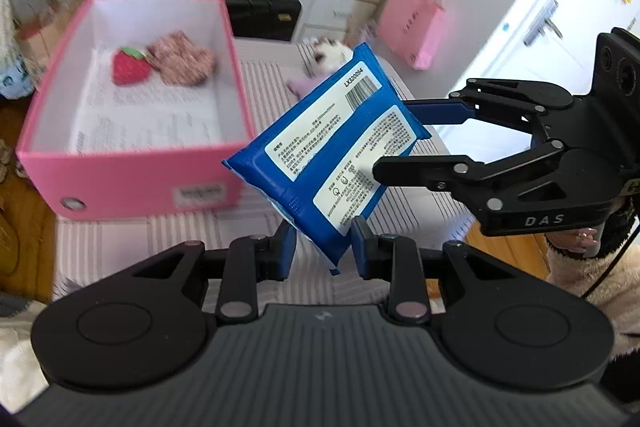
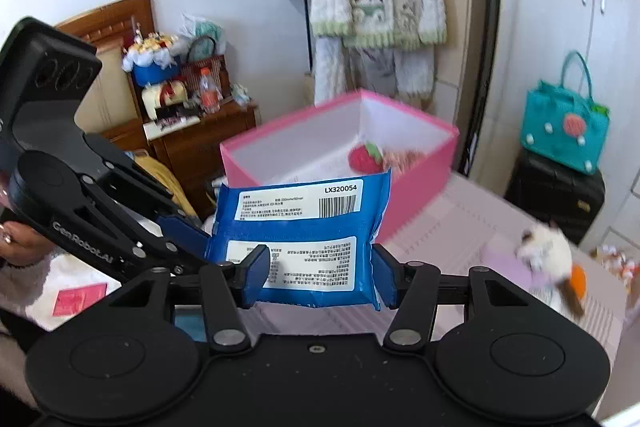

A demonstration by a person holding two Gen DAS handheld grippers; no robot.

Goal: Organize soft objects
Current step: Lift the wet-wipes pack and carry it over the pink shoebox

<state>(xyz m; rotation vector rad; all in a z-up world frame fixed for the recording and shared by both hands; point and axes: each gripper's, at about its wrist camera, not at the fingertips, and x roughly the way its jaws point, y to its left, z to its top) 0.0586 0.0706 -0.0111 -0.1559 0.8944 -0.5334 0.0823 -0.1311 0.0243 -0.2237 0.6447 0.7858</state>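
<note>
Above the striped bed's [image 1: 120, 247] near edge, the left gripper [image 1: 323, 247] and right gripper [image 2: 320, 277] both clamped the blue wet-wipes pack [image 1: 332, 151], aloft just beside the open pink box [image 1: 132, 183].

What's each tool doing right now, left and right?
Left tool: closed on the blue wipes pack, at its lower corner.
Right tool: closed on the same pack, across its bottom edge.
</note>
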